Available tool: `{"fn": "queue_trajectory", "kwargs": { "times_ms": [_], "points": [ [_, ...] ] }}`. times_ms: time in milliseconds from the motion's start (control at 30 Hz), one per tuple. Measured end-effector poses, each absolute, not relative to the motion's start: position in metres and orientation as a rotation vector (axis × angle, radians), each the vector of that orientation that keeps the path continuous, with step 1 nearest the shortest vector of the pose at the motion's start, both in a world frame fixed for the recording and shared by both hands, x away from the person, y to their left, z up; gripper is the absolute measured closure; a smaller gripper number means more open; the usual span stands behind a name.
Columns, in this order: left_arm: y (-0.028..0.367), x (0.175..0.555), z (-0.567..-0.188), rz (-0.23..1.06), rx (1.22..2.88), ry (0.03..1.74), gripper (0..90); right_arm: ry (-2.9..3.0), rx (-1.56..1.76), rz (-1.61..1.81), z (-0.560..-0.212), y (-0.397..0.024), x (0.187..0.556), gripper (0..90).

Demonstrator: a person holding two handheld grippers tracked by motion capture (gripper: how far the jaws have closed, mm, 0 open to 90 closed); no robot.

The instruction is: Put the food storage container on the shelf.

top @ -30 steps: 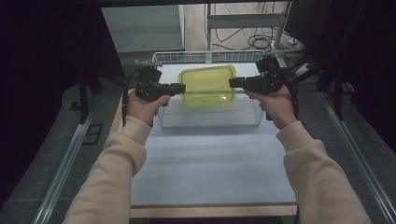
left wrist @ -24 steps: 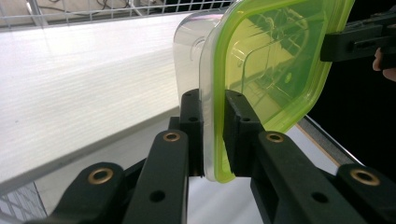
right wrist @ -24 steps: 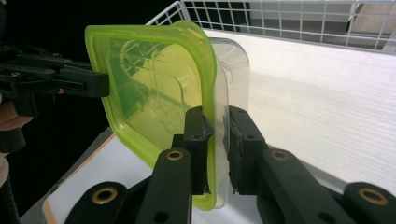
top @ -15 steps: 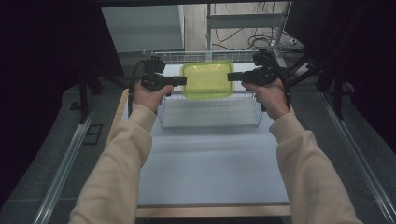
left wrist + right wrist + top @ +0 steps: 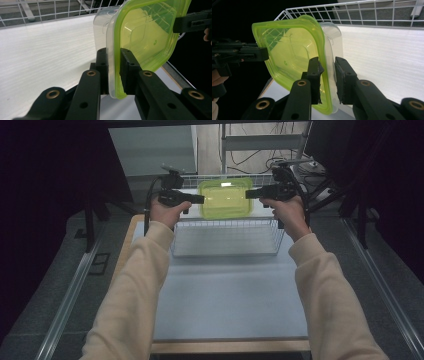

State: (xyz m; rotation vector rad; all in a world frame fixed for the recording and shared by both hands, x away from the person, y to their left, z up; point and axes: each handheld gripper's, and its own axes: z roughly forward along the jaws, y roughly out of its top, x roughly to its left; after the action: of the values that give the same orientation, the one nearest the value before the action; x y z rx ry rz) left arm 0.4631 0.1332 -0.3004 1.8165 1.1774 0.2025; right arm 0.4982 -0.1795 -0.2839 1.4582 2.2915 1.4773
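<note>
A clear food container with a lime-green lid [image 5: 225,200] hangs tilted on edge above the far part of a white wire basket [image 5: 227,254]. My left gripper [image 5: 202,199] is shut on its left rim; in the left gripper view the pads [image 5: 113,72] pinch lid and clear wall [image 5: 142,37]. My right gripper [image 5: 247,194] grips the opposite rim. Its jaws [image 5: 327,72] have just been opening a little, with the rim of the container [image 5: 292,52] still between them and both pads touching it.
The basket stands at the far end of a pale table [image 5: 225,300] and has a white liner [image 5: 45,55] and wire walls [image 5: 362,10]. Dark curtains flank the table. Cables and a metal frame [image 5: 260,145] lie beyond the basket.
Both hands have carried the container away from the person, from over the basket's middle to over its far side. Both grippers have kept hold of the rim.
</note>
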Motion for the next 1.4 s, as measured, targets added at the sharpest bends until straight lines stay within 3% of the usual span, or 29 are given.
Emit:
{"fn": "queue_trajectory", "kwargs": {
  "times_ms": [533,667,900,1233,1400],
  "points": [
    [0.137,0.457,-0.299,0.174,1.837,1.156,78.6,2.361,1.499,1.43,-0.283,-0.179,0.497,73.3],
    [0.134,0.461,-0.303,0.17,1.838,1.164,76.1,2.351,1.479,1.438,-0.287,-0.176,0.5,65.4],
    [0.134,0.471,-0.308,0.166,1.799,1.182,73.6,2.298,1.462,1.465,-0.292,-0.173,0.505,63.3],
    [0.133,0.487,-0.317,0.193,1.755,1.213,63.2,2.258,1.459,1.434,-0.302,-0.167,0.516,55.0],
    [0.134,0.488,-0.319,0.264,1.756,1.243,45.8,2.249,1.472,1.419,-0.306,-0.168,0.519,47.3]
  ]
}}
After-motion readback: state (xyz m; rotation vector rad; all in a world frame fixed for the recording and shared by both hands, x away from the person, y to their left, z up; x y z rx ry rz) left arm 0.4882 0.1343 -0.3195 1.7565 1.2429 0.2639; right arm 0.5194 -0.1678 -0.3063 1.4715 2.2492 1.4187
